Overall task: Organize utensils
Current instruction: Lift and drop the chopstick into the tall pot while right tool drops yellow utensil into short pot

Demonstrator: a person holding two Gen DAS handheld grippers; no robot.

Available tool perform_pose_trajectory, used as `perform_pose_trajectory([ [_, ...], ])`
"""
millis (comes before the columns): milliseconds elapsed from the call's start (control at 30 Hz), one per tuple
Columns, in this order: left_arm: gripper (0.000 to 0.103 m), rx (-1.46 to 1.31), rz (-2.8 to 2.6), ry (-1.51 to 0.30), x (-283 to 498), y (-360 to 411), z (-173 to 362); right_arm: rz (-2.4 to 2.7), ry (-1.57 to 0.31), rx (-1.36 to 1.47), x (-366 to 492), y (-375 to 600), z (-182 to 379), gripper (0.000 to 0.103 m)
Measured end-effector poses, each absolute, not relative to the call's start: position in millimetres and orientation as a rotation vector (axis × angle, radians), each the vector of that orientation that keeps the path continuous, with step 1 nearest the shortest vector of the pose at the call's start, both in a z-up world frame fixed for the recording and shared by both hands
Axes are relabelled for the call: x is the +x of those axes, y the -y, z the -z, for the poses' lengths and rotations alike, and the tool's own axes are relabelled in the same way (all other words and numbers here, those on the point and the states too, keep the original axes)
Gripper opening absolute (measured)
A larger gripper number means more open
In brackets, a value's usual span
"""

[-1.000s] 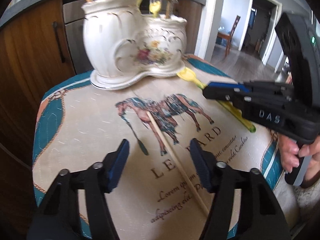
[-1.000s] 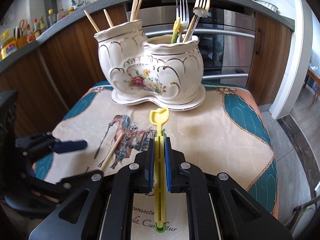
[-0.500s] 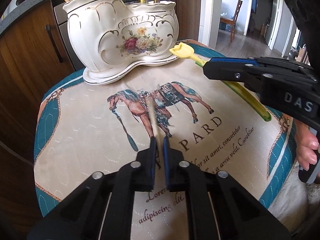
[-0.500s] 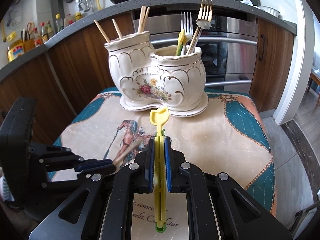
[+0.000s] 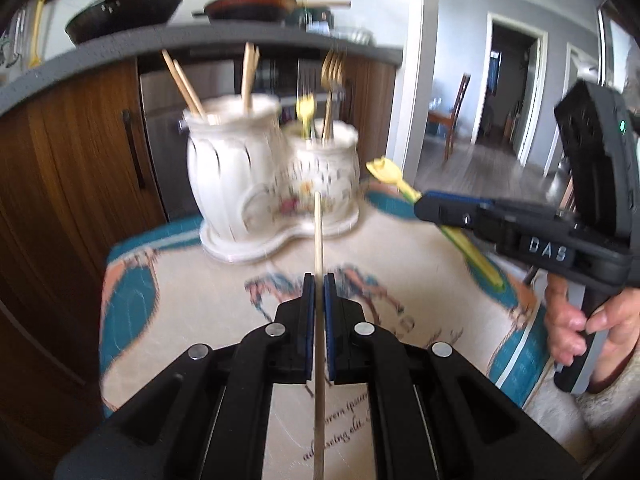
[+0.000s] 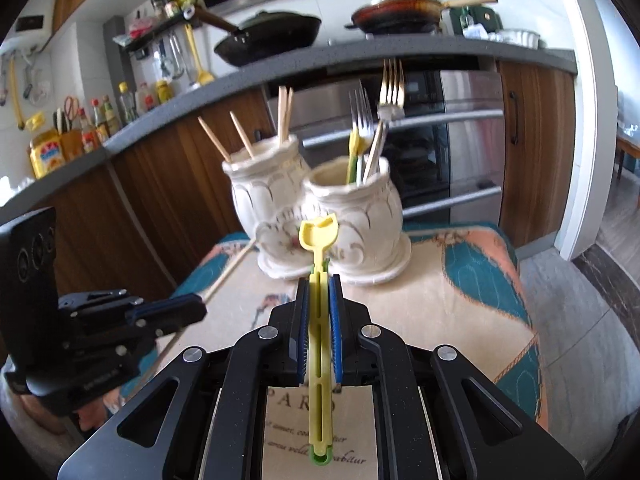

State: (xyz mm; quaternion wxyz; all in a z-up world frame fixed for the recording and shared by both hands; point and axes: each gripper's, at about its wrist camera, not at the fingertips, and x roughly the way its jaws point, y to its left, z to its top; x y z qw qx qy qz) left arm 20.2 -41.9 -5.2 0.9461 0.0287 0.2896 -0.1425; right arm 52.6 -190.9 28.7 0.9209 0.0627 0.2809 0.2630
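A: Start nearest. What has the left tool got?

B: Its pads are pinched tight on a chopstick. The stick runs straight between them, its tip out ahead toward the holder and its back end down past the bottom edge of the left view. It is off the cloth.

A: And the right tool?

B: Clamped as well, on a yellow utensil. The slotted handle lies between the blue pads, with a green end near the camera and a small shovel-shaped head sticking out in front. From the left view the same tool comes in from the right, with a hand round its grip and the yellow piece clear of the cloth.

A: Are the two tools touching?

B: No, side by side and apart, both pointing at the holder.

A: What lies beyond?

B: The table with its printed horse cloth, then a white two-pot ceramic holder on its own base near the far edge. The taller pot holds chopsticks; the lower one holds forks and another yellow piece. Behind that are wooden cabinets, an oven, and a worktop with pans.
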Motion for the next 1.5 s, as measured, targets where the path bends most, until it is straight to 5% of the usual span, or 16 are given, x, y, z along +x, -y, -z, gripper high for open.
perform_pose_trajectory([
  [633, 0.004, -0.093, 0.236, -0.211, 101.2, 6.8, -105.1, -0.479, -0.273, 0.241, 139.9, 181.4, -108.1, 0.011],
  [1500, 0.004, -0.058, 0.194, -0.029, 175.7, 23.8, -81.3, -0.562, -0.277, 0.429, 201.9, 177.6, -61.7, 0.011],
])
